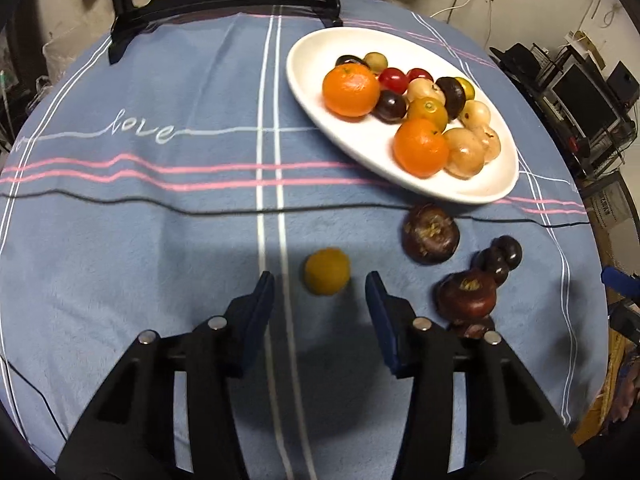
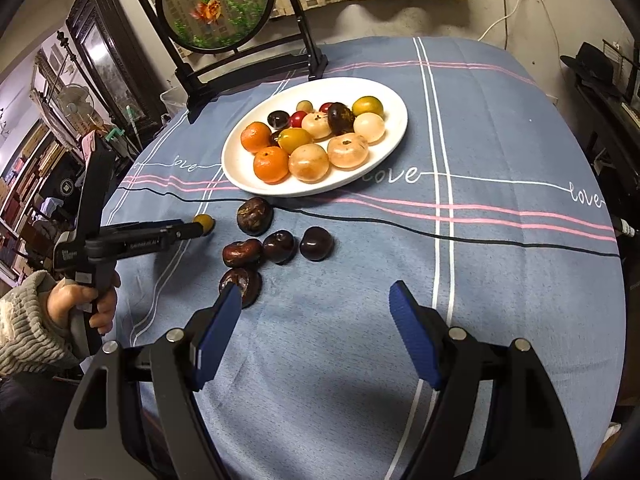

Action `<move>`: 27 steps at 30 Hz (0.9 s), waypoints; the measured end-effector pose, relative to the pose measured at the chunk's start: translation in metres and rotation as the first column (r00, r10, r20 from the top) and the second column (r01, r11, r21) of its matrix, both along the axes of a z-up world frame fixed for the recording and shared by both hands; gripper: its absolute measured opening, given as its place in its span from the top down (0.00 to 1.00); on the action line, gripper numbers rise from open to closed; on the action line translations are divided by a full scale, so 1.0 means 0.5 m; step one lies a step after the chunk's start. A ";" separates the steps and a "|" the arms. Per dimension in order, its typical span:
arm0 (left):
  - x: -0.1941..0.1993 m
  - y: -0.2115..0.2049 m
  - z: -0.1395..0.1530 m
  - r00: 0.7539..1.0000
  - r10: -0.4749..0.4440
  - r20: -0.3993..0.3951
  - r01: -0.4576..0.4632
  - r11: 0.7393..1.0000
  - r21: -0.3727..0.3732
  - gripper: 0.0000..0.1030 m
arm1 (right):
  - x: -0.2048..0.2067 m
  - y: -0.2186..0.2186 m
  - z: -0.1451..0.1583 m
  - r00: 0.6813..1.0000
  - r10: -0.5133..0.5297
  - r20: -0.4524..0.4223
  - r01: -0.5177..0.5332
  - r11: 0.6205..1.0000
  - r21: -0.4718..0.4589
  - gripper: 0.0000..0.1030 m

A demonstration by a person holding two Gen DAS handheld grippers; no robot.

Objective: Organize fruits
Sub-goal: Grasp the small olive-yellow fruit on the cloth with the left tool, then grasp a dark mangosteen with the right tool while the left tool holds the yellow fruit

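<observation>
A blue striped tablecloth carries a white plate of mixed fruit, ahead and right of the left gripper. Its jaws are parted, gripping nothing — a small yellow fruit sits loose between the tips. The right gripper is wide open and empty, dark fruits just ahead-left.

The right claw's finger hides part of the nearest dark fruit.

A small fruit lies on the bench just ahead of the left hand-held gripper; the plate sits beyond, rightward.
</observation>
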State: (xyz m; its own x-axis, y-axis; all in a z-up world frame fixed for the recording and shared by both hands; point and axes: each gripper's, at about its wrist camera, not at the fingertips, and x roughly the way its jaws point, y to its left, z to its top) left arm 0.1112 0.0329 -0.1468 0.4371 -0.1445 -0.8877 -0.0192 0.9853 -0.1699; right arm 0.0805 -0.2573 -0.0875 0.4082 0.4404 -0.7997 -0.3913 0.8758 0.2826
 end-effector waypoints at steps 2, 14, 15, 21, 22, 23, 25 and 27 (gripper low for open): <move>0.008 -0.008 -0.002 1.000 -0.013 -0.002 0.013 1.000 0.006 0.54 | -0.001 -0.002 0.000 1.000 -0.005 -0.001 0.005 1.000 0.001 0.26; 0.025 -0.016 -0.025 1.000 -0.024 -0.017 0.024 1.000 0.006 0.76 | 0.007 0.002 -0.010 1.000 0.008 -0.024 -0.008 1.000 0.000 0.26; 0.019 -0.013 -0.021 1.000 -0.018 -0.011 0.018 1.000 0.000 0.76 | 0.008 0.003 -0.013 1.000 0.010 -0.029 -0.010 1.000 0.000 0.26; -0.049 0.006 0.010 1.000 0.002 0.011 -0.001 0.999 -0.051 0.76 | 0.023 0.017 -0.041 0.998 0.044 -0.034 -0.044 0.999 -0.001 0.26; -0.059 0.007 0.012 1.000 0.002 0.010 -0.001 0.999 -0.054 0.76 | 0.029 0.022 -0.045 0.998 0.054 -0.030 -0.054 0.999 0.000 0.26; -0.073 0.008 0.014 1.000 0.003 0.007 -0.003 0.998 -0.056 0.76 | 0.034 0.026 -0.049 0.998 0.062 -0.027 -0.063 0.998 -0.002 0.26; -0.094 0.009 0.014 1.000 0.009 -0.001 -0.009 0.998 -0.060 0.76 | 0.049 0.040 -0.060 0.996 0.088 -0.025 -0.089 0.996 -0.012 0.27; -0.111 0.014 0.014 1.000 0.022 -0.007 -0.022 0.998 -0.061 0.76 | 0.064 0.057 -0.071 0.993 0.115 -0.020 -0.116 0.993 -0.026 0.30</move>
